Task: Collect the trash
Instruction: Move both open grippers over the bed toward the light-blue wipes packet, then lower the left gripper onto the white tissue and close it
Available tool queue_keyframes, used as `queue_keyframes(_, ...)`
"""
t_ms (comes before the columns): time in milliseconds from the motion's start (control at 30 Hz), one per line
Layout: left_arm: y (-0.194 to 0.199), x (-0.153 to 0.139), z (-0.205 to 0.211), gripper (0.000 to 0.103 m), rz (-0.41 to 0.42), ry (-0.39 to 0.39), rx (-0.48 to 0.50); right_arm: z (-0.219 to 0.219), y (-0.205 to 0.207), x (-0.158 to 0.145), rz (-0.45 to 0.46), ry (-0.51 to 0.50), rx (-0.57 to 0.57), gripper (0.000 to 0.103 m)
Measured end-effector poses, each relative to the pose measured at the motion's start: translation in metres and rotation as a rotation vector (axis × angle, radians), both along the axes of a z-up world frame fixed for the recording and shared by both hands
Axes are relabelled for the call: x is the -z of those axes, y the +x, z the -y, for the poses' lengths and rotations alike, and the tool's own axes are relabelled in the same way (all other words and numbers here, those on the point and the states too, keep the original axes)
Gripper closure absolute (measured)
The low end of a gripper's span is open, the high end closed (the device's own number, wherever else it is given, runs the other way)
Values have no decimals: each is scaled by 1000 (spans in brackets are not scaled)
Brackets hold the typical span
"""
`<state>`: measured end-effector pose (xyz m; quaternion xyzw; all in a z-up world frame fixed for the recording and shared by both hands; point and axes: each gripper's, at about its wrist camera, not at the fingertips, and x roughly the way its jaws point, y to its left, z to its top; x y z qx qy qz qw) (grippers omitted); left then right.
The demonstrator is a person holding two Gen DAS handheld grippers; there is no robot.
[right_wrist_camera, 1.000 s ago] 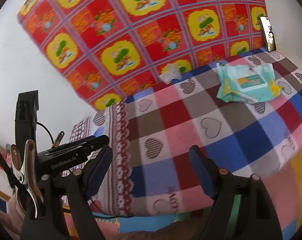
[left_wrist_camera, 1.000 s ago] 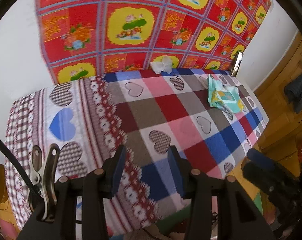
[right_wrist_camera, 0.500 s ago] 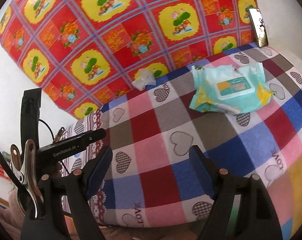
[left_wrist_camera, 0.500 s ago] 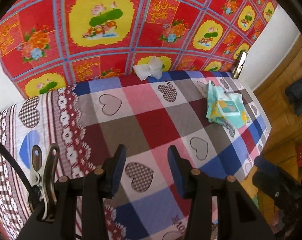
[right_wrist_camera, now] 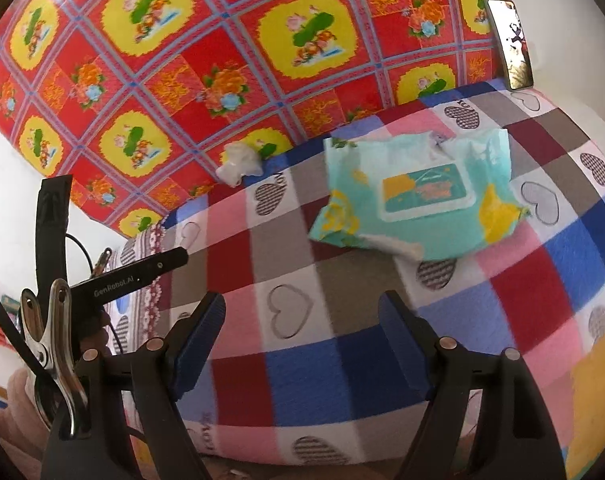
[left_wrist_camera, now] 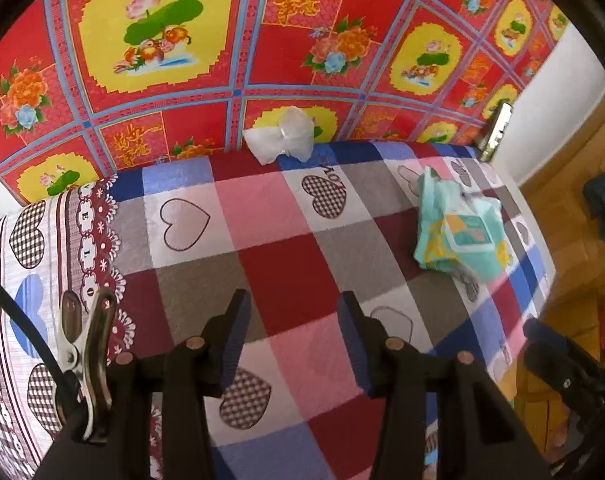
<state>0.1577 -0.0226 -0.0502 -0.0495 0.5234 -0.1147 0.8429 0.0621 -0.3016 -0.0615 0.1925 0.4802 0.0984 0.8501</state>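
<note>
While both grippers hang above the checked blanket, nothing sits between their jaws: the left gripper has its jaws apart and opening a little, and the right gripper stands wide apart and empty. A crumpled white tissue lies at upper centre of the left view, touching the red floral cloth where the blanket meets it. It looks feather-light and soft, so it should crush flat under the pads; pinching its bunched middle seems safest. Right of centre in the left view, and upper centre-right in the right view, lies a teal wipes packet, limp, crinkly and probably slippery; its side seam or a corner gives the better hold. No bin or bag shows in either view. I cannot tell whether the packet holds any wipes.
</note>
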Motion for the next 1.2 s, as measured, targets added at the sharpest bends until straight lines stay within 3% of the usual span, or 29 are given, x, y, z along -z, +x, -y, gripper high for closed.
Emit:
queue_keyframes(333, 36, 26, 30, 53, -34, 81, -113, 54, 27, 19, -13, -13, -59, 22)
queue_keyframes(700, 84, 37, 51, 49, -44, 100, -214, 81, 49, 14, 39, -109, -159, 22)
queue_keyframes(1200, 154, 45, 54, 47, 18, 76, -394, 122, 78, 38, 7, -114, -84, 22)
